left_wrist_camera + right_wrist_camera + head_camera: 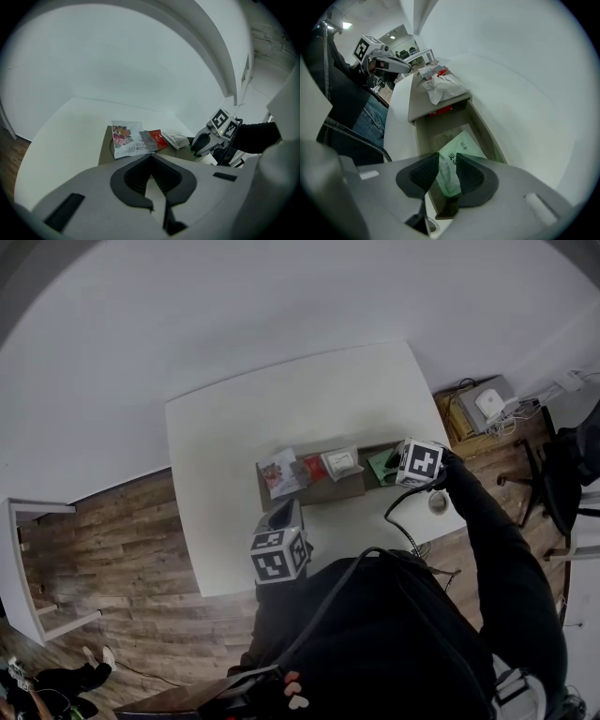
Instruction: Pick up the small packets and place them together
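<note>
Green packet low in the tray, right tongs over it

Three of the small packets lie side by side on the raised brown top of the cardboard tray (328,491). From its left end they are a flowered one (277,472), a red one (309,468) and a white one (341,462). The green packet (461,143) lies apart from them, flat on the floor of the sunken right end, near the table's (281,399) right edge.

Our right gripper (449,161) points steeply down into that recess. Its jaws stand moderately apart with the green packet showing between them, and the pads do not press on it. Our left gripper (151,157) hangs by the table's near edge with its jaws together and nothing in them.

We judge the green packet to be very light, thin and limp, with a slick film skin. It will likely sag and could slide out of a weak pinch. Lying flat between the tray's walls, it offers no face to grab. We would take it by a sealed edge or corner, where the film should be stiffest, tipping one jaw under that edge before we close
</note>
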